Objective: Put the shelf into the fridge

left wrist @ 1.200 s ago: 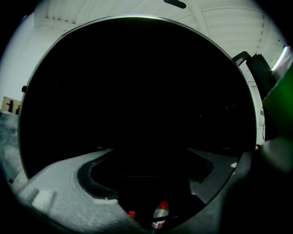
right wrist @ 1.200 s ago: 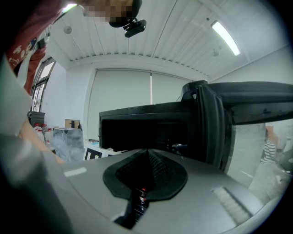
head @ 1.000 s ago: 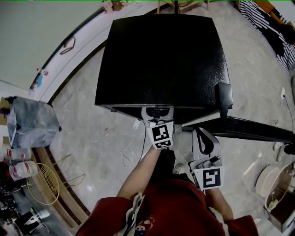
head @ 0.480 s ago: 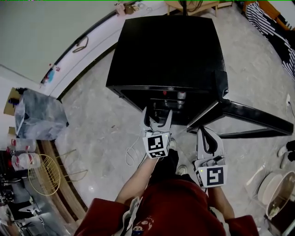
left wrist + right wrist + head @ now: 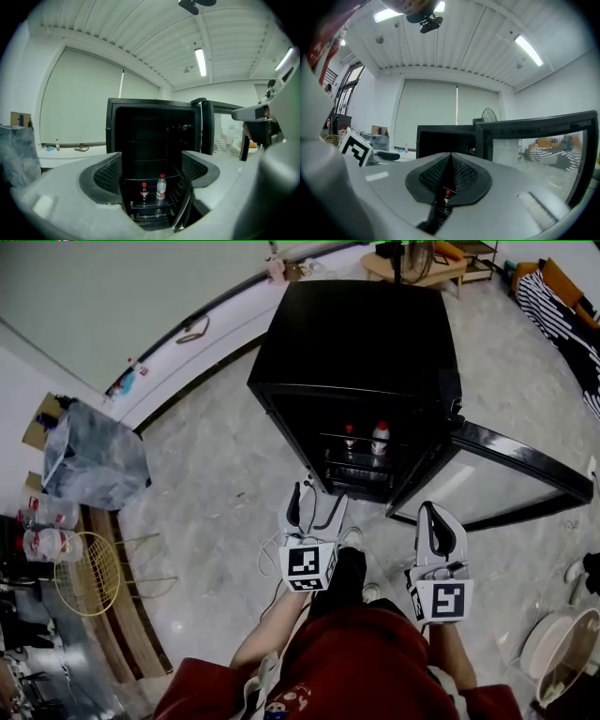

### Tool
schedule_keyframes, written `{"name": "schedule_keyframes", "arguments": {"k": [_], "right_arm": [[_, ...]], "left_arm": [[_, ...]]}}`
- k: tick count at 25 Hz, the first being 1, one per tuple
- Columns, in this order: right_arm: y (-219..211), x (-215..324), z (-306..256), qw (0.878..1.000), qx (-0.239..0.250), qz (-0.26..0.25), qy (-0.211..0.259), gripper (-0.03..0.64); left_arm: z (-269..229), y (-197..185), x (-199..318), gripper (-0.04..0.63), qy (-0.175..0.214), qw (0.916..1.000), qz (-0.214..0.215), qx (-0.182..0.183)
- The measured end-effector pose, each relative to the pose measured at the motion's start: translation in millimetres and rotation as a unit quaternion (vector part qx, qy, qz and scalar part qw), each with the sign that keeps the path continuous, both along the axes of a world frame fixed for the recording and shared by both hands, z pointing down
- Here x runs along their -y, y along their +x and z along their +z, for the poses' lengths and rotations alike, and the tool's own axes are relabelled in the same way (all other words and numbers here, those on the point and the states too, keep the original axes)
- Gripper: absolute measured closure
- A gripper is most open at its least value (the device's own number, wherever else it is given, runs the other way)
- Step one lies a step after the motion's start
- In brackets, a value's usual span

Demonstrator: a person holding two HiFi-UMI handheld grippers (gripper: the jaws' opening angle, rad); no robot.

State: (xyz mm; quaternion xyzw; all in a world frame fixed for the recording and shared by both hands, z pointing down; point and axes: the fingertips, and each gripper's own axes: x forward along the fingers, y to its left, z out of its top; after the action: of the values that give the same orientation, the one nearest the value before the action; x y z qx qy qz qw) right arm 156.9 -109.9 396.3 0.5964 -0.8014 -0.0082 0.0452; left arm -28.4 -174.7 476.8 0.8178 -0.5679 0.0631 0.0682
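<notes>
The black fridge (image 5: 361, 343) stands open, its glass door (image 5: 506, 479) swung out to the right. Inside, a cola bottle (image 5: 349, 439) and a water bottle (image 5: 380, 438) stand on a shelf (image 5: 361, 463). My left gripper (image 5: 321, 495) hangs open in front of the opening, holding nothing. In the left gripper view the left gripper (image 5: 152, 168) frames the fridge (image 5: 157, 140), both bottles (image 5: 161, 187) and the shelf (image 5: 152, 204). My right gripper (image 5: 434, 512) is shut and empty beside the door. In the right gripper view the shut right gripper (image 5: 451, 161) points at the fridge (image 5: 445, 138).
A plastic-wrapped box (image 5: 92, 460) and a wire basket (image 5: 89, 587) sit at the left. A white cable (image 5: 270, 549) lies on the floor before the fridge. A white pot (image 5: 555, 652) stands at the bottom right. A person in a striped shirt (image 5: 555, 152) sits beyond the door.
Both grippers have pulled back from the fridge. The left gripper came out of the opening. The door has swung wider, and the bottles and shelf inside now show.
</notes>
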Motion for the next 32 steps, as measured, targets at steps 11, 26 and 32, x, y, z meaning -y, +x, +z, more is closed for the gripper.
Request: {"name": "schedule_keyframes", "arguments": {"k": [11,26,32], "right_arm": [[11.1,-36.1,-35.7,0.999,0.027,0.015,0.04,0.618],[-3.2,-59.6,-49.5,0.998,0.014,0.007,0.06,0.618],[-5.2,-62.5,-49.5,0.998,0.005,0.006,0.062,0.618]], "left_arm": [[-77.4,-28.0,-78.9,0.2,0.022,0.9982,-0.016,-0.052],[-112.1,-30.3,-102.6,0.426,0.085,0.9958,-0.015,-0.03],[-117.4,-26.1,-108.9,0.589,0.103,0.9944,-0.013,0.02]]}}
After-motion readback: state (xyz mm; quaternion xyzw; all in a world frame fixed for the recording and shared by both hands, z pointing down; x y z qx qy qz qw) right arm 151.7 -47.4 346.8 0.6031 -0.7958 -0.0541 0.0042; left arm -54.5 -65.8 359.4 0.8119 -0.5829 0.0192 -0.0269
